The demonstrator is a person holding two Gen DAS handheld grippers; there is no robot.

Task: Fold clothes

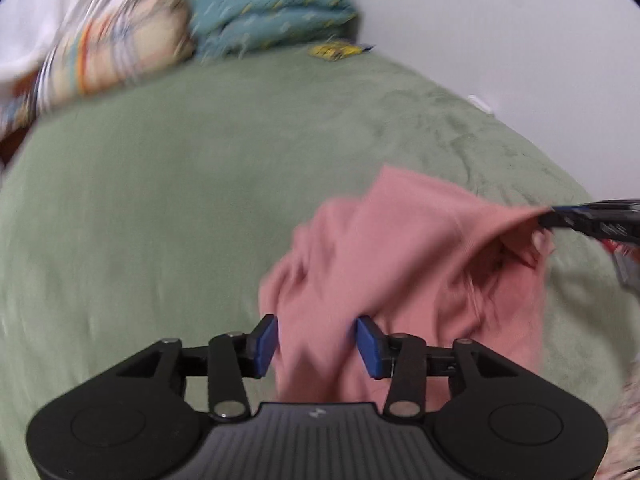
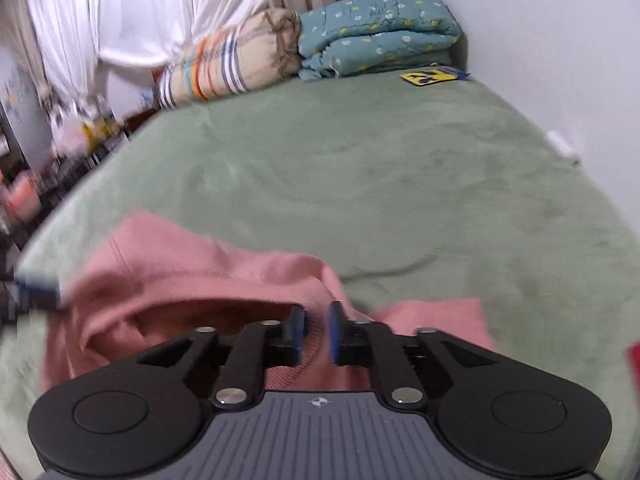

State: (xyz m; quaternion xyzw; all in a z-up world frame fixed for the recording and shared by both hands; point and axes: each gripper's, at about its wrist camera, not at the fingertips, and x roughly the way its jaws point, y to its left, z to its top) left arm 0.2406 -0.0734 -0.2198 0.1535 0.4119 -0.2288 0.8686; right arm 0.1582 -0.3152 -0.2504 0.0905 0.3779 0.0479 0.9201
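Note:
A pink garment [image 1: 400, 248] lies bunched on the green bed cover [image 1: 160, 200]. My left gripper [image 1: 316, 346] is open, and a fold of the pink cloth runs down between its blue pads [image 1: 266, 344]. In the right wrist view my right gripper [image 2: 316, 334] is shut on an edge of the pink garment [image 2: 192, 276], by an opening in the cloth. It shows at the right edge of the left wrist view as the right gripper [image 1: 560, 216], pulling the cloth to a point. The left gripper [image 2: 36, 292] is a blur beside the garment's left end.
At the head of the bed lie a striped pillow [image 2: 216, 64] and a folded teal quilt [image 2: 376, 32], with a yellow packet [image 2: 430, 76] beside them. White curtains [image 2: 120, 12] hang behind. A wall [image 2: 560, 60] runs along the right; cluttered shelves [image 2: 48, 152] stand on the left.

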